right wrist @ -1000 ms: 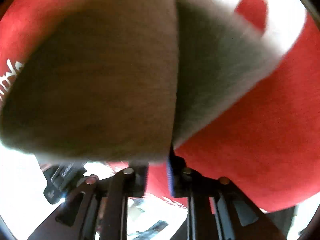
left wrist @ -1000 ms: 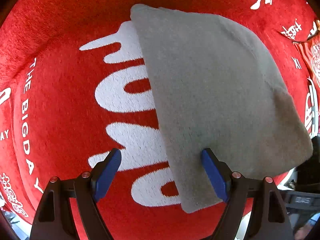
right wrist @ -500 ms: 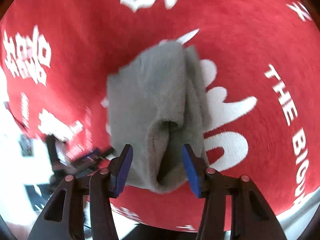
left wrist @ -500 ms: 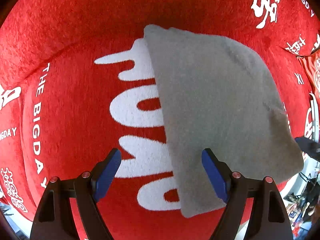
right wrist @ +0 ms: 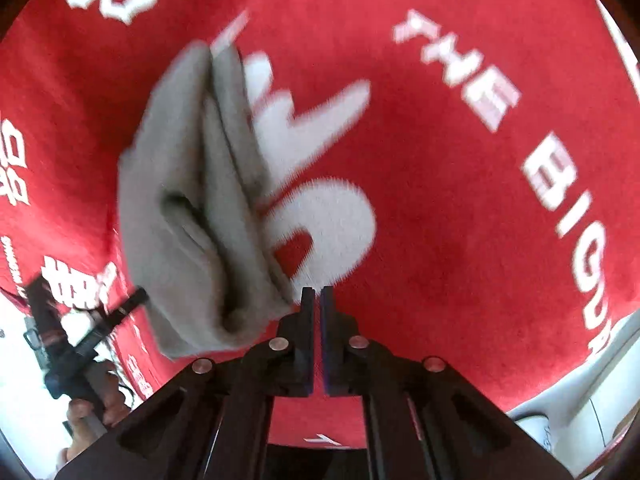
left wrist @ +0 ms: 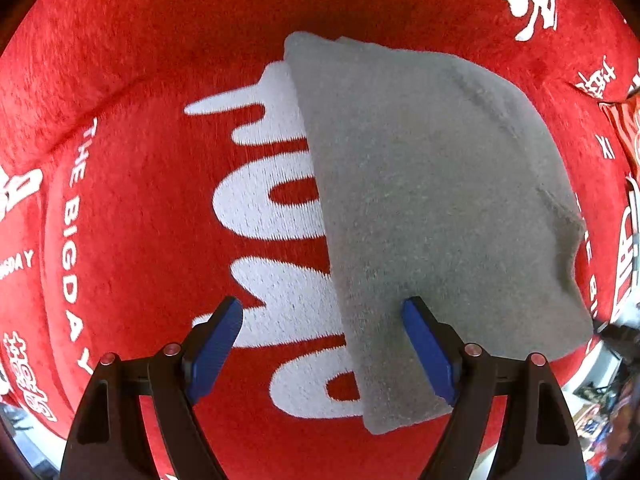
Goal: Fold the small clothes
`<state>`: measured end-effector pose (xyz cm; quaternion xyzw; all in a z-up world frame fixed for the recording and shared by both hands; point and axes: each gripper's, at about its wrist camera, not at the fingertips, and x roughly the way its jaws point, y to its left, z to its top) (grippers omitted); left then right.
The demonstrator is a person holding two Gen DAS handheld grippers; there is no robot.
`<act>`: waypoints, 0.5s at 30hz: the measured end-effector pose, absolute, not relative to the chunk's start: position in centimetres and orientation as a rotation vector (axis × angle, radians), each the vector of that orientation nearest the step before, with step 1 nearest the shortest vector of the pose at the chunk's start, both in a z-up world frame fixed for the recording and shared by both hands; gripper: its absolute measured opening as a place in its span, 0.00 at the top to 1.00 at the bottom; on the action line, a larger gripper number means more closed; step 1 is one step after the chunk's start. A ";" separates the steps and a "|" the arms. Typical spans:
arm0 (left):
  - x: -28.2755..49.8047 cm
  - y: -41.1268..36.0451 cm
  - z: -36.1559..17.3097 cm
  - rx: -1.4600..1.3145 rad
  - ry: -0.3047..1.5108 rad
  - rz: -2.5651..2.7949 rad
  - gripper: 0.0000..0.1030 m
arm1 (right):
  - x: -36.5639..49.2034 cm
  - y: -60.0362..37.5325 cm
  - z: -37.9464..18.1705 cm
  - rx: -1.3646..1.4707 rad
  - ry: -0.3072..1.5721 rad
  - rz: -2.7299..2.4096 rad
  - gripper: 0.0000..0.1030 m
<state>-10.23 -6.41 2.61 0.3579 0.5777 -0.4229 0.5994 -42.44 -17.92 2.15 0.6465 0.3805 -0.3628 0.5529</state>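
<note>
A small grey fleece garment (left wrist: 432, 216) lies folded on a red cloth with white lettering (left wrist: 140, 208). My left gripper (left wrist: 322, 348) is open and empty above the garment's near left edge; its right finger (left wrist: 426, 344) is over the grey fabric. In the right wrist view the garment (right wrist: 200, 208) lies folded in layers to the left of my right gripper (right wrist: 315, 296), which is shut with nothing between its blue pads, just off the garment's near corner.
The red cloth (right wrist: 460, 220) covers the whole work surface. Its edge runs along the bottom right in the right wrist view. The other gripper and the hand holding it (right wrist: 76, 360) show at the lower left there.
My right gripper let go of the garment, pulled back and to the right, opened, then shut empty. The lifted flap now lies down on the fold. My left gripper stayed open in place.
</note>
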 end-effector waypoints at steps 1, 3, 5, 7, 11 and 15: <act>-10.2 -6.6 2.8 0.827 1.331 -0.978 0.19 | -42.4 -18.4 2.7 1.519 0.869 -0.856 0.94; -9.9 -7.1 3.3 0.808 1.316 -0.970 0.19 | -41.7 -20.2 3.9 1.489 0.809 -0.829 0.86; -9.6 -7.8 3.5 0.786 1.311 -0.962 0.19 | -40.1 -22.6 4.2 1.456 0.777 -0.782 0.41; -9.2 -8.4 3.5 0.774 1.307 -0.955 0.19 | -37.1 -23.9 3.2 1.447 0.759 -0.724 0.34; -8.8 -8.9 3.9 0.743 1.305 -0.946 0.19 | -33.9 -26.0 1.1 1.479 0.828 -0.661 0.92; -8.7 -9.1 4.3 0.726 1.289 -0.956 0.19 | -31.9 -25.8 3.5 1.308 0.893 -0.646 0.92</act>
